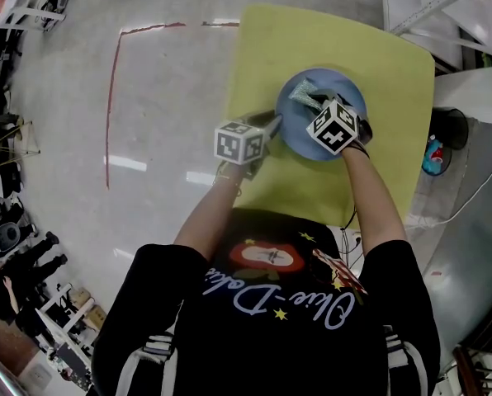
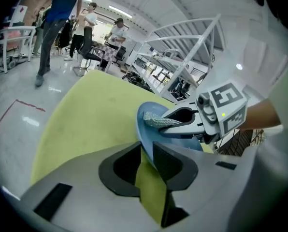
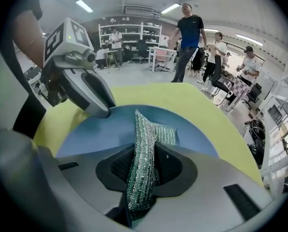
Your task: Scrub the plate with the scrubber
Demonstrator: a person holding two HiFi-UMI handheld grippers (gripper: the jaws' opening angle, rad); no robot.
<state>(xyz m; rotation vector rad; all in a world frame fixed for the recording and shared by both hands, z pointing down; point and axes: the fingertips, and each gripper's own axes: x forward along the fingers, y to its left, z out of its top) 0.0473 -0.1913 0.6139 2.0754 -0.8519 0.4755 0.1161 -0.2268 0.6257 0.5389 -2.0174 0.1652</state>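
Here, right gripper [image 3: 143, 162] holds scrubber [image 3: 161, 132] over plate [image 3: 98, 135]; shirt lettering [image 1: 279, 300] illegible.

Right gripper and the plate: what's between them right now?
Only the scrubber, clamped in the jaws of the right gripper, its free end over the blue plate. The right gripper view shows it. The left gripper holds the plate's rim.

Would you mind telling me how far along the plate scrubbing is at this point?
Done: the left claw grips the rim of the blue plate, steadying it on the yellow table. In hand: the right claw pinches the green scrubber over the plate. Left: the scrubbing itself; I can't tell whether any has begun.
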